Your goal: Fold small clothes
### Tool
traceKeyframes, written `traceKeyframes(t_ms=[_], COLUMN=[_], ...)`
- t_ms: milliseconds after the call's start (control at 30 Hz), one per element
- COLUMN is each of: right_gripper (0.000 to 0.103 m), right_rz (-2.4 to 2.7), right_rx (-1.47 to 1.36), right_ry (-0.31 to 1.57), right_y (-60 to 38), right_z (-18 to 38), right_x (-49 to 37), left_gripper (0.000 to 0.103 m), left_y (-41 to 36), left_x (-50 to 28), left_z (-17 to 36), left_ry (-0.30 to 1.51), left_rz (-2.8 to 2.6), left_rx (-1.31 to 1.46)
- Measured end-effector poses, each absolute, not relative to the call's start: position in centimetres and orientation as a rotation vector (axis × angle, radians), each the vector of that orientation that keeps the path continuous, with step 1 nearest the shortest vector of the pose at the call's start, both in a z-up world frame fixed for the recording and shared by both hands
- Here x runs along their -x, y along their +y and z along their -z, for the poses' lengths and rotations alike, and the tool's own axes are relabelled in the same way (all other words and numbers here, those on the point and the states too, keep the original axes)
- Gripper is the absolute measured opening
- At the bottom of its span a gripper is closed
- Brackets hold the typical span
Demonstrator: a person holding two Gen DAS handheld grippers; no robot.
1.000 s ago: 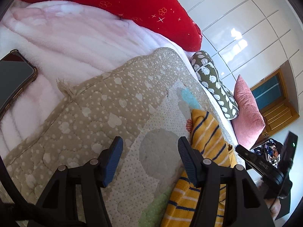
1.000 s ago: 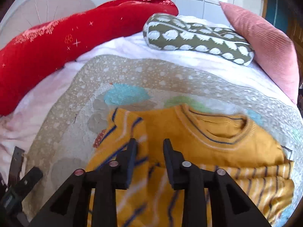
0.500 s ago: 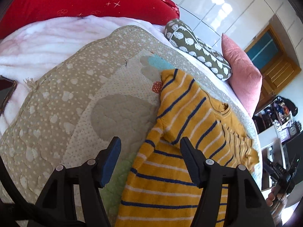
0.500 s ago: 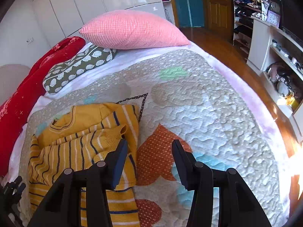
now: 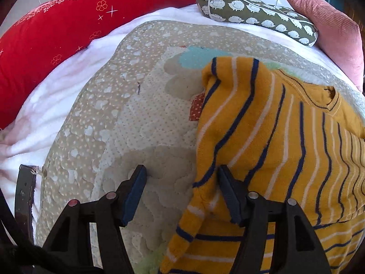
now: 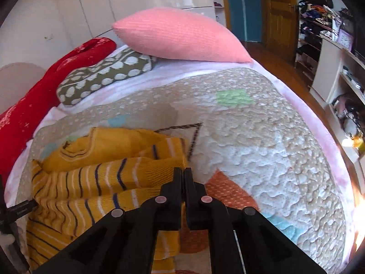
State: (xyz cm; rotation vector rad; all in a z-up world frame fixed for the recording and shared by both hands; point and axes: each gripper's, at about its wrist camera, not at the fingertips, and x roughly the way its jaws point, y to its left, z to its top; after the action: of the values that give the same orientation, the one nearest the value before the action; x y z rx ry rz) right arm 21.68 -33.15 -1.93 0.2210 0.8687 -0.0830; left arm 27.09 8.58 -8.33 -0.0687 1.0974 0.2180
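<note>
left tongs [image 5: 181, 179]: jaws apart, sweater [image 5: 273, 137] sleeve edge between them, unpinched | right tongs [image 6: 183, 171]: closed tight at sweater's edge, grip unclear | sweater: crumpled on bed quilt [image 6: 251, 137]

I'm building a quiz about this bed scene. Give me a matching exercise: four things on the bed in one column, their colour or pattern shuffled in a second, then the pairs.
Things:
1. sweater
2. long bolster
3. small cushion
4. square pillow

Looks:
A. olive with white hedgehogs
B. plain pink
C. mustard with navy and white stripes
D. red with small printed motifs

Pairs: 1-C, 2-D, 3-A, 4-B
</note>
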Motion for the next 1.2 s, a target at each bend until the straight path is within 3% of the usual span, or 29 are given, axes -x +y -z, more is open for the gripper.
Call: traceKeyframes(t_ms=[100, 233, 300, 367, 400, 633, 800, 1200], right_gripper=[0.002, 0.004, 0.014, 0.05, 0.054, 0.055, 0.055, 0.055], right_rz=[0.216, 0.118, 0.035, -0.033, -0.057, -0.223, -0.285, -0.457], right_rx=[-0.2, -0.441, -0.515, -0.548, -0.55, -0.562, -0.523, -0.643], right_ry=[0.889, 0.896, 0.895, 0.897, 0.9, 0.961, 0.959, 0.946], right_y=[-35.3, -38.5, -39.0, -38.8, -38.5, -35.9, -33.6, -30.5], right_z=[3.5, 4.2, 4.1, 4.2, 4.4, 6.4, 7.4, 9.2], right_x=[-21.2, -18.5, -16.3, -13.7, -12.2, -1.4, 4.4, 9.2], left_gripper=[0.067, 0.065, 0.065, 0.065, 0.065, 0.065, 0.076, 0.087], left_y=[9.1, 9.7, 10.1, 11.2, 11.7, 13.3, 11.3, 8.9], left_x=[-26.8, -24.7, -22.5, -19.5, -18.2, -7.1, -1.4, 2.5], left_z=[8.4, 6.2, 4.8, 4.3, 4.3, 6.3, 7.8, 9.3], left_ry=[1.099, 1.048, 1.009, 1.009, 1.017, 1.079, 1.069, 1.01], left_rz=[-0.235, -0.131, -0.09, -0.053, -0.032, 0.082, 0.172, 0.391], left_rx=[0.074, 0.143, 0.176, 0.236, 0.271, 0.464, 0.505, 0.599])
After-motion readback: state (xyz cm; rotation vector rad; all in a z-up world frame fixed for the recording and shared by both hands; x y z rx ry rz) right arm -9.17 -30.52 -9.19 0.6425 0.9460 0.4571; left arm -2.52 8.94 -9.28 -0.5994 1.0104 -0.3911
